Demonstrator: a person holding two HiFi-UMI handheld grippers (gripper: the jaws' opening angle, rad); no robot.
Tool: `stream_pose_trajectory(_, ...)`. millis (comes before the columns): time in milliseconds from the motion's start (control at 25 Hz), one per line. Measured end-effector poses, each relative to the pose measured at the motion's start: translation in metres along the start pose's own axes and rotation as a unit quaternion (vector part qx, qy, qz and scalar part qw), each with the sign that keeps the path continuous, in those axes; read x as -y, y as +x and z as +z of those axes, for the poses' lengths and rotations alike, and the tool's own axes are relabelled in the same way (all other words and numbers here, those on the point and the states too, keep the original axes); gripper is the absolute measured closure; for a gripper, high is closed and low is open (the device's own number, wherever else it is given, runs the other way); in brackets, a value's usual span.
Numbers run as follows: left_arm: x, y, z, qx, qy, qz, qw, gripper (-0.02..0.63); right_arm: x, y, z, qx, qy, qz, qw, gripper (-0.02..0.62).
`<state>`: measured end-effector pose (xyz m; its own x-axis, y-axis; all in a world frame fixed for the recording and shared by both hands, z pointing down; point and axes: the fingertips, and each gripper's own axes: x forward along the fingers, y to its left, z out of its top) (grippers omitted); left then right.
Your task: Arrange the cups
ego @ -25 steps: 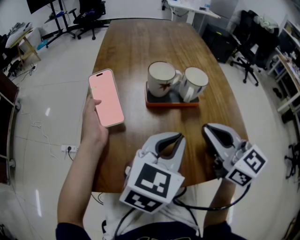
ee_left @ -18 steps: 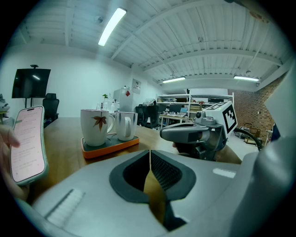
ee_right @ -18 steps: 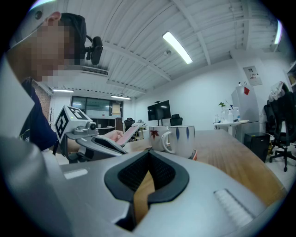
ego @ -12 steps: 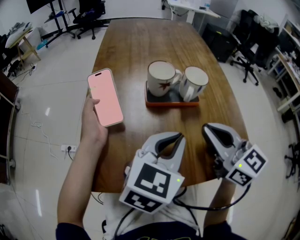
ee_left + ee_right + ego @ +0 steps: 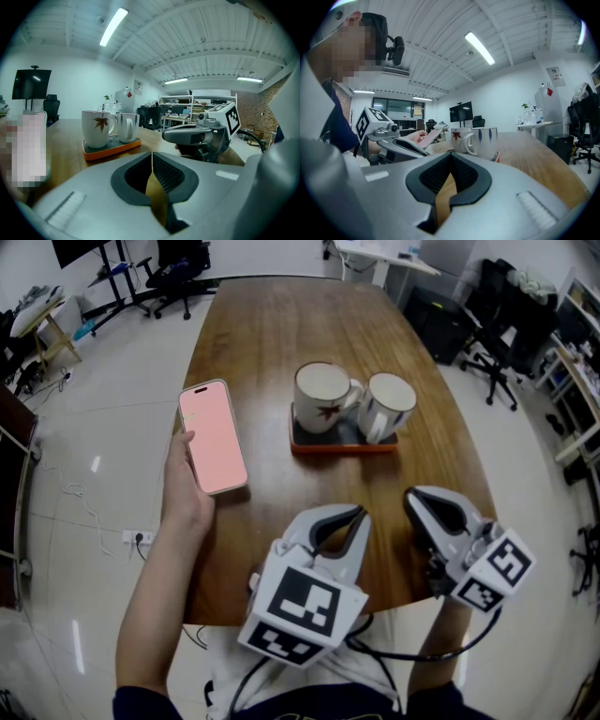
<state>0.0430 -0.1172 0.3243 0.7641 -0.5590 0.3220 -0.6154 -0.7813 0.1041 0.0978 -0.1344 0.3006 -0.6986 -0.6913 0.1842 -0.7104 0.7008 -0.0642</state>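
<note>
My left gripper [image 5: 339,518] and right gripper [image 5: 424,500] sit clenched on nothing, short of the orange tray [image 5: 339,447].
I see both lying side by side at the near edge of the wooden table [image 5: 281,334], jaws pressed together. The leaf cup [image 5: 323,397] and the striped cup [image 5: 386,407] stand upright, close together, on the tray at mid-table. Left of them, a hand [image 5: 186,493] holds a phone [image 5: 214,437] over the table's edge.
</note>
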Motion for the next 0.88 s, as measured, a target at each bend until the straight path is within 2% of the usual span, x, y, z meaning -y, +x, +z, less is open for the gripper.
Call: stream_pose_trajectory(880, -0.0003, -0.0012, -0.0030, -0.002, -0.003, 0.000, 1.0000, 0.601, -0.0010, -0.0023, 0.0001, -0.003, -0.004, -0.002, 1.000, 0.595)
